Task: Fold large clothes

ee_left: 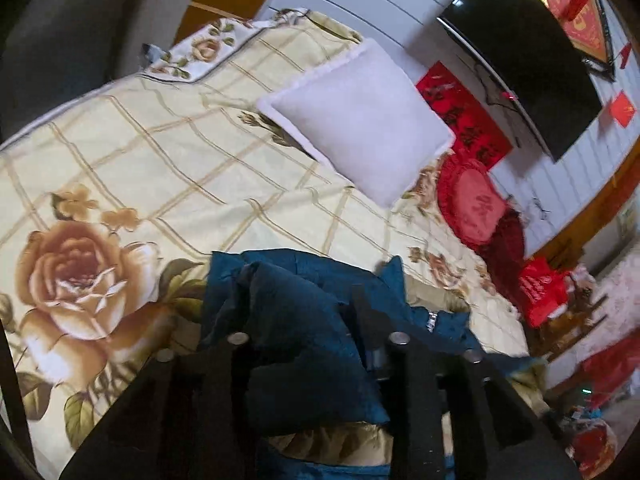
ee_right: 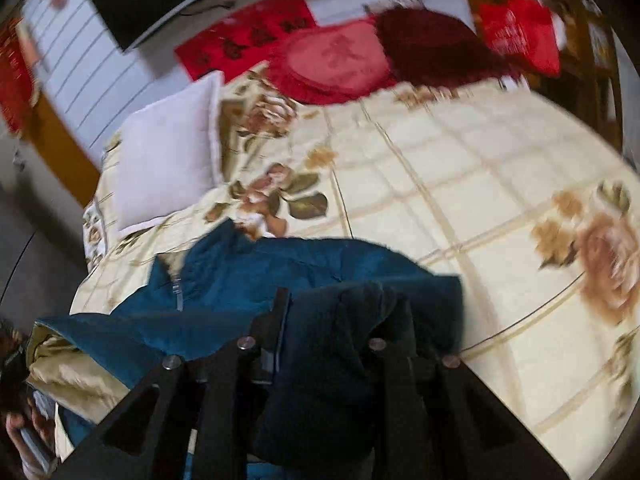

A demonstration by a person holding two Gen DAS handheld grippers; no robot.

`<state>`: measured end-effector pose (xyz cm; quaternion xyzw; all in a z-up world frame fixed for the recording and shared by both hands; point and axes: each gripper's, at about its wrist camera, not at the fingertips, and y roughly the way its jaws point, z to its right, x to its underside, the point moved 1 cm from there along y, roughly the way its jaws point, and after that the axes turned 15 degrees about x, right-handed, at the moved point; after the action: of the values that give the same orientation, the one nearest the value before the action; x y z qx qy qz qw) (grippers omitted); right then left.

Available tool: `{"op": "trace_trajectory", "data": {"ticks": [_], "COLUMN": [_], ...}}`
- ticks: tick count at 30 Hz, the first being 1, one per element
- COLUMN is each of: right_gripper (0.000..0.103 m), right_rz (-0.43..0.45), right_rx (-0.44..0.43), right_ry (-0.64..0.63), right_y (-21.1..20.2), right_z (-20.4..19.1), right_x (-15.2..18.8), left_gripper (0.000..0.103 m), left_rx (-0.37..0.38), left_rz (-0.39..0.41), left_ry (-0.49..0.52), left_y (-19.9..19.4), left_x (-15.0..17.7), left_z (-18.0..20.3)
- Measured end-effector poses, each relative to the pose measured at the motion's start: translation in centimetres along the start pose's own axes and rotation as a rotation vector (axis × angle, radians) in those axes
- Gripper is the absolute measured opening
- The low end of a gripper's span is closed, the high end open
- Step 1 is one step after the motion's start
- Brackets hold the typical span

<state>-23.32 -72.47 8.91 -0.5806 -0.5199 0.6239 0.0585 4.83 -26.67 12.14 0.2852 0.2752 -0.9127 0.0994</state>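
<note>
Spread over the bed, a cream quilt printed with tan checks and large brown roses point(ee_left: 168, 148) carries the task's thing: a dark teal padded jacket with a golden-tan lining point(ee_right: 256, 276), lying bunched at the near edge with a silver zipper showing. Its cloth is bundled between the fingers of the left gripper point(ee_left: 308, 316), whose jaws stand partly apart around the fold; whether the pads press it I cannot tell. Over on the other side, the right gripper point(ee_right: 320, 312) is pinched almost closed on a thick fold of the same jacket. Farther off lie a white square pillow point(ee_left: 360, 120), then a round red frilled cushion point(ee_left: 472, 200) by the white panelled wall below a black television point(ee_left: 520, 52).
</note>
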Motion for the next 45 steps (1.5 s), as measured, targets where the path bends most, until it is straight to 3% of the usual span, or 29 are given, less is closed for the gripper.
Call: {"op": "trace_trajectory", "data": {"ticks": [2, 5, 8, 13, 18, 23, 26, 28, 31, 35, 41, 45], "right_gripper": [0.023, 0.024, 0.029, 0.049, 0.073, 0.082, 0.083, 0.083, 0.082, 0.082, 0.082, 0.082], "right_rz": [0.006, 0.007, -0.004, 0.02, 0.137, 0.309, 0.35, 0.271, 0.193, 0.065, 0.072, 0.073], "right_rx": [0.01, 0.013, -0.003, -0.041, -0.087, -0.059, -0.133, -0.129, 0.04, 0.179, 0.267, 0.267], "right_ry": [-0.01, -0.009, 0.029, 0.023, 0.031, -0.018, -0.083, -0.22, -0.439, -0.427, -0.412, -0.395], "right_y": [0.9, 1.5, 1.2, -0.7, -5.8, -11.3, -12.7, -11.2, -6.7, 0.5, 5.1, 5.4], "right_z": [-0.5, -1.2, -1.1, -0.8, -0.4, -1.1, -2.6, -5.4, -9.9, -11.2, -11.9, -11.7], "right_x": [0.3, 0.2, 0.1, -0.3, -0.4, -0.2, 0.6, 1.7, 3.7, 2.7, 1.1, 1.2], "left_gripper": [0.075, 0.083, 0.096, 0.096, 0.096, 0.096, 0.096, 0.096, 0.096, 0.096, 0.096, 0.096], "left_rx": [0.074, 0.117, 0.093, 0.048, -0.029, -0.063, -0.108, -0.127, -0.148, -0.178, -0.182, -0.184], "left_rz": [-0.018, -0.003, 0.034, 0.089, -0.038, -0.136, -0.164, -0.143, -0.135, -0.126, -0.086, -0.078], "left_ry": [0.012, 0.03, 0.08, 0.171, 0.276, 0.253, 0.254, 0.262, 0.269, 0.291, 0.31, 0.311], "left_y": [-1.3, -4.2, -6.7, -9.2, -5.9, -0.9, 1.7, 2.6, 3.9, 5.8, 7.5, 7.8], "left_x": [-0.5, -1.1, -0.7, 0.2, 3.7, 6.8, 8.0, 8.2, 7.8, 7.3, 6.4, 6.4], "left_z": [0.2, 1.1, 2.0, 2.9, 3.7, 3.2, 3.2, 3.3, 3.3, 2.9, 2.3, 2.2]}}
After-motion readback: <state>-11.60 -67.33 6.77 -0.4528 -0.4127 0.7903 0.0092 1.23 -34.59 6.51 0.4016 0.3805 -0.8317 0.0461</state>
